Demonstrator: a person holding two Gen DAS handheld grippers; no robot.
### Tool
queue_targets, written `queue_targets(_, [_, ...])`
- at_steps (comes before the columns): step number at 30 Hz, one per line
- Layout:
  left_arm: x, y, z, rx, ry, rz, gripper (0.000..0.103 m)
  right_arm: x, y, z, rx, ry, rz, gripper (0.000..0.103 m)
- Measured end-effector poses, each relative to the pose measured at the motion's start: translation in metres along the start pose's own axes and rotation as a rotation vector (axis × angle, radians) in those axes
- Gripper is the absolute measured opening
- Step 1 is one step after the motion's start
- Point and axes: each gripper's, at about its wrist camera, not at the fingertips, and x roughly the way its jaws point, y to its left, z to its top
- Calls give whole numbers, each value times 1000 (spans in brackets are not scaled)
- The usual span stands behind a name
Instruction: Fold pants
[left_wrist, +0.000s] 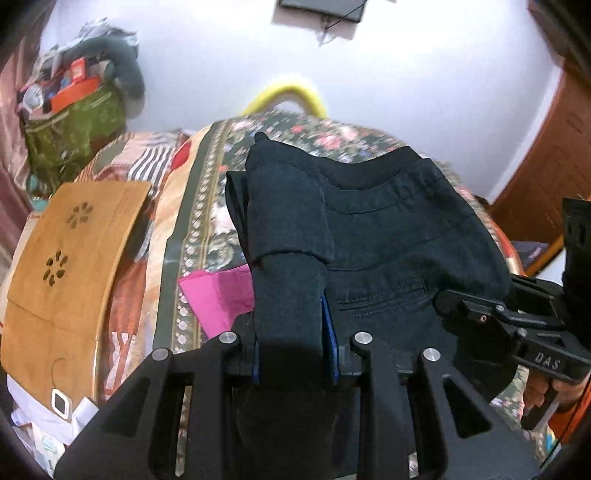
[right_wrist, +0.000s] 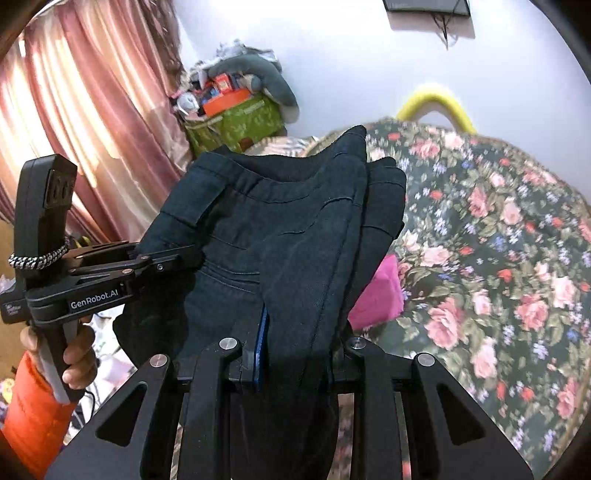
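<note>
The dark navy pants (left_wrist: 388, 236) hang bunched between my two grippers above the floral bedspread (left_wrist: 229, 206), waistband uppermost. My left gripper (left_wrist: 295, 332) is shut on a thick fold of the pants; its blue fingers (left_wrist: 328, 332) show beside the cloth. My right gripper (right_wrist: 295, 343) is shut on the other side of the pants (right_wrist: 280, 229). In the left wrist view the right gripper (left_wrist: 454, 301) grips the cloth at the right. In the right wrist view the left gripper (right_wrist: 184, 258) grips it at the left.
A pink cloth (left_wrist: 218, 295) lies on the bedspread (right_wrist: 498, 258) under the pants. A tan board (left_wrist: 66, 266) lies at the bed's left. A green bag (right_wrist: 236, 122) of clutter stands by the pink curtain (right_wrist: 85, 122). A wooden door (left_wrist: 543, 166) is at right.
</note>
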Motion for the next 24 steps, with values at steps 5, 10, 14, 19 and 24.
queue_targets(5, [58,17,-6,-20,53,59,26,49,-11,-2,11,60,-44,21])
queue_targets(10, [120,41,-14,-135,164,97,27,88,-16,-12,-8,141,-119,23])
queue_targets(14, [141,48,-24,-156,193,110,37,99,-27,-23,30,221,-164,28])
queue_targets(19, [128,52,-34,-170,205,100,47,73,-26,-31,42,222,-160,30])
queue_targets(24, [88,52,-41,-144,205,140,47,29,-10,-38,-3,169,-179,30])
